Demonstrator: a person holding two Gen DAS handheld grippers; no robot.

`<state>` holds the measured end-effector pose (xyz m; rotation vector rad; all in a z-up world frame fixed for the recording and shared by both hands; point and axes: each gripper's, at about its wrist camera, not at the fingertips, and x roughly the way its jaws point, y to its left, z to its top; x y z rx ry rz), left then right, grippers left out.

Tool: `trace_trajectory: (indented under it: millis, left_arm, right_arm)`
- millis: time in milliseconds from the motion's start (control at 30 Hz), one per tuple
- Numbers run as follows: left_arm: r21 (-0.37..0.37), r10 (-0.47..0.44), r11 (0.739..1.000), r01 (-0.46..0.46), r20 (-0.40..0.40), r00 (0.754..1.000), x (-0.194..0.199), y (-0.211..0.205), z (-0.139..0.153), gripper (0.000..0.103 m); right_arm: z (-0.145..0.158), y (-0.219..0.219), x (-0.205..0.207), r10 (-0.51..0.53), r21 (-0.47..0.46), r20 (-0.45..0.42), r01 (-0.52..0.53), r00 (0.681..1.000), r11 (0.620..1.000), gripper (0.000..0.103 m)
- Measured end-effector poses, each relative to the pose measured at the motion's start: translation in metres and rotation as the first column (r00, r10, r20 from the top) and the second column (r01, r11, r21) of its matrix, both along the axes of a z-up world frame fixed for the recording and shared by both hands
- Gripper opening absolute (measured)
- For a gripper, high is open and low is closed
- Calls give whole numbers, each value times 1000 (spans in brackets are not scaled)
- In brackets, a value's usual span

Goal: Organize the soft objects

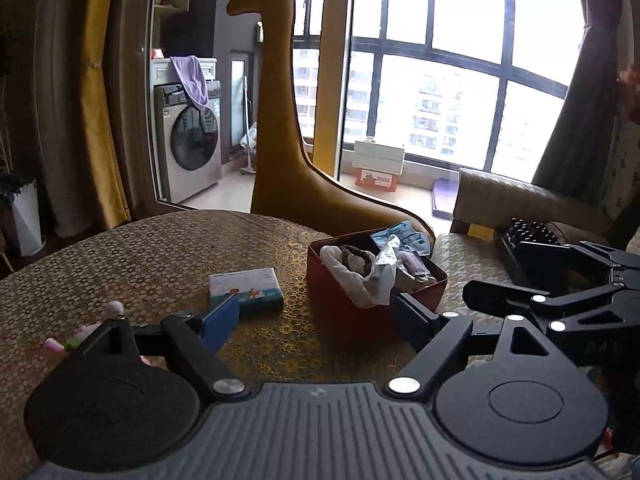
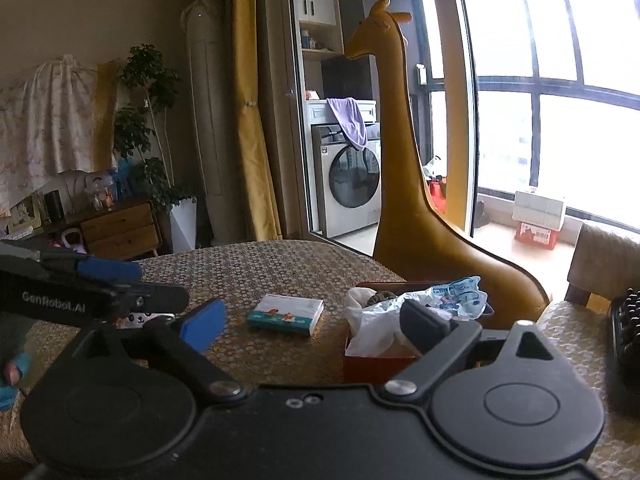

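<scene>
Item: red box (image 1: pixel 340 292) at the table's (image 1: pixel 120 256) right edge, already heaped with white cloth (image 1: pixel 352 276), a crinkled bag and a blue-printed pouch (image 1: pixel 404 236); the tissue pack (image 1: pixel 246 288) lies just left of it. We judge the pack light and yielding, best pinched across its short sides. Our left gripper (image 1: pixel 316 312) and right gripper (image 2: pixel 312 320) both stand wide, holding nothing.

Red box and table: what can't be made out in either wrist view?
- Red box front: right wrist view, hidden by the right gripper.
- Box bottom: both views, under white cloth.
- Small toy: left wrist view, mostly behind the left gripper.
</scene>
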<state>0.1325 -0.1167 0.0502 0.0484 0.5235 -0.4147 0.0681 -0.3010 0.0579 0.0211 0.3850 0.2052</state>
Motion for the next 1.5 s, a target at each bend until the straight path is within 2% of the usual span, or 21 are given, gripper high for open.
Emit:
trace_trajectory:
  millis: [167, 300, 467, 633, 900, 1500]
  left_arm:
    - [16, 23, 1000, -23, 4, 1000, -13, 3, -4, 90]
    - [22, 38, 999, -39, 32, 999, -26, 3, -5, 102]
    - [33, 48, 998, -49, 53, 997, -38, 1, -6, 102]
    - [11, 59, 998, -59, 31, 998, -42, 3, -11, 102]
    - [-44, 79, 996, -77, 46, 996, -50, 14, -8, 102]
    - [-21, 109, 994, -108, 84, 990, -61, 18, -2, 102]
  right_arm:
    - [-5, -1, -9, -26, 20, 8, 26, 1000, 999, 102]
    - [-8, -5, -16, -46, 43, 11, 46, 999, 998, 103]
    - [-10, -8, -24, -73, 76, 17, 72, 997, 995, 103]
    - [-13, -7, -29, -80, 80, 4, 79, 997, 994, 103]
    - [-13, 0, -39, -67, 64, -1, 66, 998, 996, 103]
    - [-8, 12, -40, -46, 53, -4, 46, 999, 998, 103]
